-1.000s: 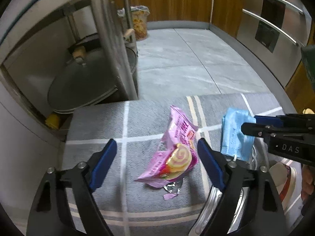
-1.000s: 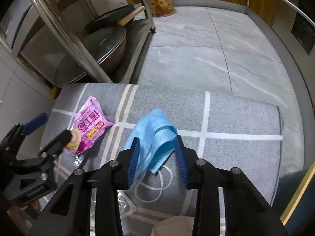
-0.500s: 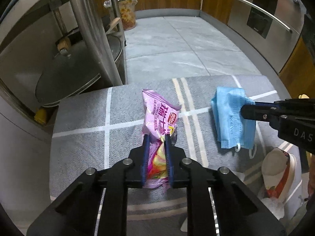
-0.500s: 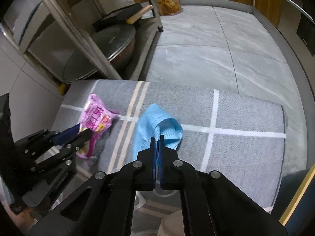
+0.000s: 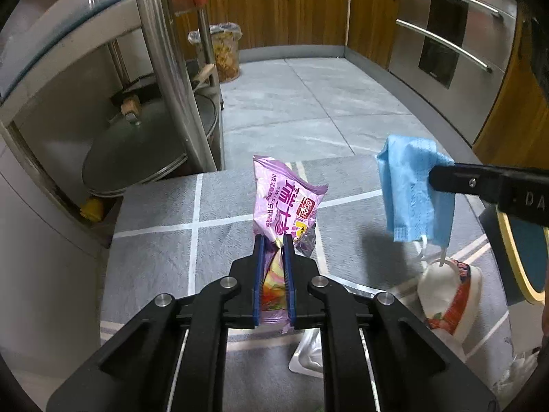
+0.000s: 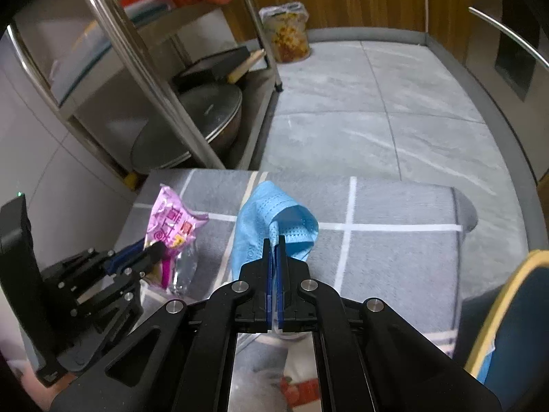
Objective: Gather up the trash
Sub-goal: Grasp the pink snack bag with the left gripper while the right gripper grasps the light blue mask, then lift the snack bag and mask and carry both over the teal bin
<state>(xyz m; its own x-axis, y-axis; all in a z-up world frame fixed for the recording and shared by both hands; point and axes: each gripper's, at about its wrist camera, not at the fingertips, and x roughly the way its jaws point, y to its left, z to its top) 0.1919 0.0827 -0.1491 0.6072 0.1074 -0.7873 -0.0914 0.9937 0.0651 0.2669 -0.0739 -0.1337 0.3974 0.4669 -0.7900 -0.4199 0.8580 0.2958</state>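
Bin (image 5: 224,51), upper centre by wood wall: lined, filled with yellowish scraps. Bowl (image 5: 449,292), lower right on cloth (image 5: 154,247): contents not visible.
Your left gripper (image 5: 273,240), frame centre, clamped on wrapper (image 5: 284,199); jaws just closed on it. Wrapper sticks up, clear of cloth: pink-purple, crinkled, printed.
Your right gripper (image 6: 273,240) pinched tight on mask (image 6: 271,219): blue, pleated, folded, hanging above cloth, ear loops dangling.

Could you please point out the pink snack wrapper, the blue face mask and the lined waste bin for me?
pink snack wrapper (image 5: 286,202): left wrist view, printed upper panel.
blue face mask (image 6: 260,219): right wrist view, folded cloth above the jaws.
lined waste bin (image 6: 288,36): right wrist view, patterned side wall.
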